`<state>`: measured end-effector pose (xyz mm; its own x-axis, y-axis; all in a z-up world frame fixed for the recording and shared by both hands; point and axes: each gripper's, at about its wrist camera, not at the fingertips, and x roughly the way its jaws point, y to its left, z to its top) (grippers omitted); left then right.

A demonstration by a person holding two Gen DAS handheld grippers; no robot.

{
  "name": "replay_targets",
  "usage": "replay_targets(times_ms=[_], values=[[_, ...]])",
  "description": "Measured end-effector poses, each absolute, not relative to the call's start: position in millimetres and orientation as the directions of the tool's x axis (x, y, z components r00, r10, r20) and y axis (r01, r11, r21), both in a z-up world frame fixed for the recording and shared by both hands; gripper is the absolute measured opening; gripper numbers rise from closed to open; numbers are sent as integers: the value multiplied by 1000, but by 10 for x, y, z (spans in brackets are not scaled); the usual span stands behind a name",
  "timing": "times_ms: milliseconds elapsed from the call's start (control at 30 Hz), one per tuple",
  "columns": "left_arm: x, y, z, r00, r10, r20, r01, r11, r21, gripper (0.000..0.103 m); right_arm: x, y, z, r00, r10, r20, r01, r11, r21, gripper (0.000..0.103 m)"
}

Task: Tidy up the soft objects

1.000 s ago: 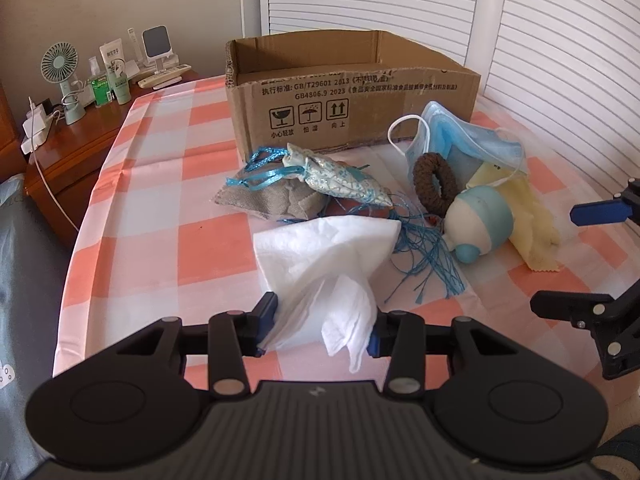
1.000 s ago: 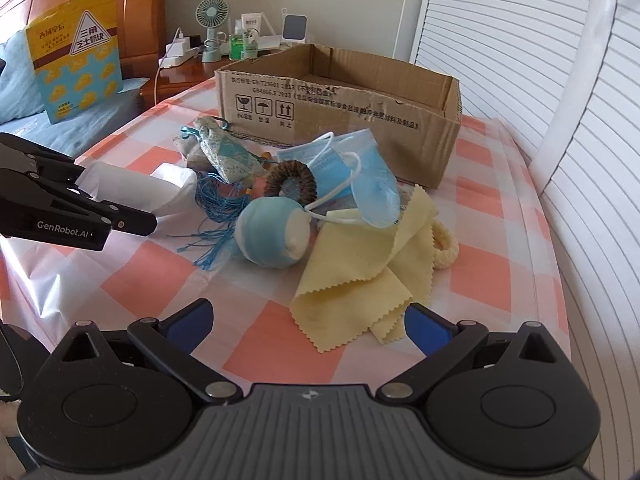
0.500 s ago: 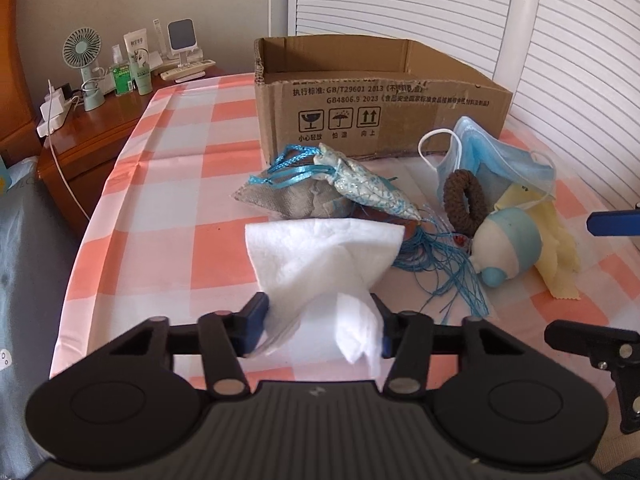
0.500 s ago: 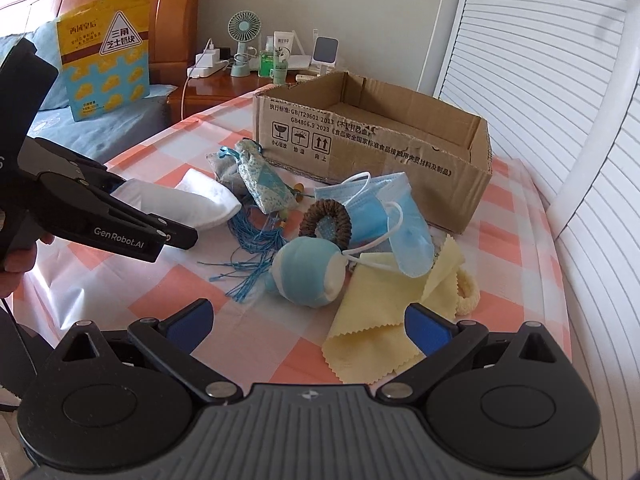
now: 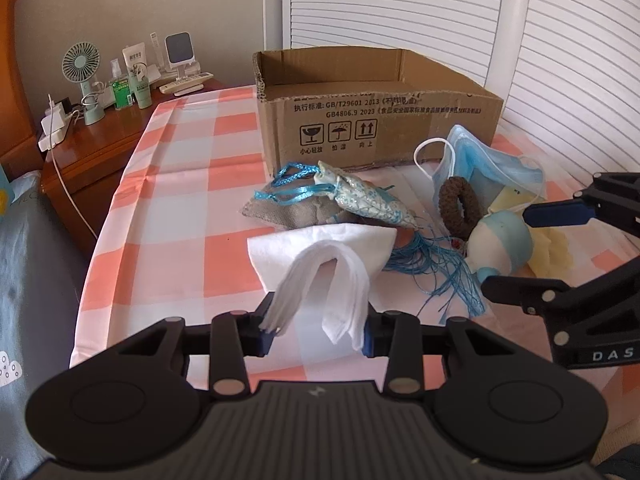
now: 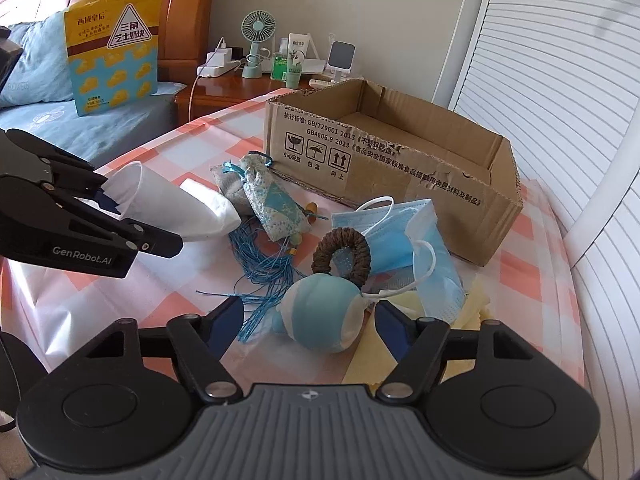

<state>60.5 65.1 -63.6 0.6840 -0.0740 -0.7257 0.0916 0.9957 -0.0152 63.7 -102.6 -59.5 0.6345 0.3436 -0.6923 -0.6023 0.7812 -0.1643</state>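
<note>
My left gripper (image 5: 316, 330) stands around the near end of a white folded tissue (image 5: 320, 256), which arches up between its pads; it also shows in the right wrist view (image 6: 208, 208). My right gripper (image 6: 308, 316) is open, its fingers on either side of a blue and white soft ball (image 6: 320, 316). The ball also shows in the left wrist view (image 5: 500, 240). A brown hair ring (image 6: 342, 256), a blue face mask (image 6: 412, 240), a patterned pouch with blue tassels (image 6: 272, 200) and a yellow cloth (image 6: 476, 308) lie in a pile. An open cardboard box (image 6: 400, 168) stands behind.
The checked tablecloth (image 5: 180, 200) covers the table. A nightstand (image 5: 80, 148) at the far left holds a small fan (image 5: 82, 76), bottles and chargers. A bed with a yellow bag (image 6: 114, 52) lies left. Louvred doors (image 6: 560, 100) stand right.
My left gripper has closed in on the tissue, which now bulges upward. My right gripper has moved forward and down, so the blue ball now sits between its fingers.
</note>
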Motion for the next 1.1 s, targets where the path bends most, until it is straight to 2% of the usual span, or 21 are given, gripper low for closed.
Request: replay_targets(times_ms=[100, 133, 233, 300, 367, 500, 600, 700, 967, 1033, 1100], values=[[624, 650, -674, 676, -66, -734, 87, 996, -10, 39, 696, -994, -641, 632, 333, -700, -596, 786, -164, 72], [627, 649, -683, 676, -65, -734, 88, 996, -8, 40, 717, -987, -656, 631, 328, -703, -593, 789, -164, 67], [636, 637, -702, 675, -53, -736, 81, 997, 2, 56, 743, -989, -683, 626, 319, -712, -585, 795, -158, 58], [627, 629, -697, 686, -42, -726, 71, 997, 10, 68, 741, -1007, -684, 627, 325, -708, -582, 800, -147, 57], [618, 612, -679, 694, -36, -719, 70, 997, 18, 73, 740, -1013, -687, 625, 325, -710, -583, 799, -148, 57], [596, 579, -621, 700, -45, -713, 85, 996, 21, 75, 717, -1013, -684, 626, 322, -710, -586, 795, -155, 57], [610, 588, -605, 709, -26, -705, 72, 997, 36, 87, 709, -1019, -684, 620, 330, -711, -590, 794, -145, 57], [704, 659, -650, 696, 1, -718, 40, 998, 41, 89, 699, -1012, -685, 622, 327, -711, -590, 793, -152, 57], [902, 831, -761, 640, -104, -761, 48, 994, -95, 91, 698, -1012, -683, 617, 333, -713, -593, 793, -143, 57], [899, 803, -766, 640, -94, -763, 53, 996, -78, 88, 700, -1008, -681, 618, 333, -712, -592, 793, -143, 57], [876, 758, -754, 648, -78, -758, 66, 997, -46, 72, 695, -1001, -679, 620, 331, -712, -593, 791, -149, 57]])
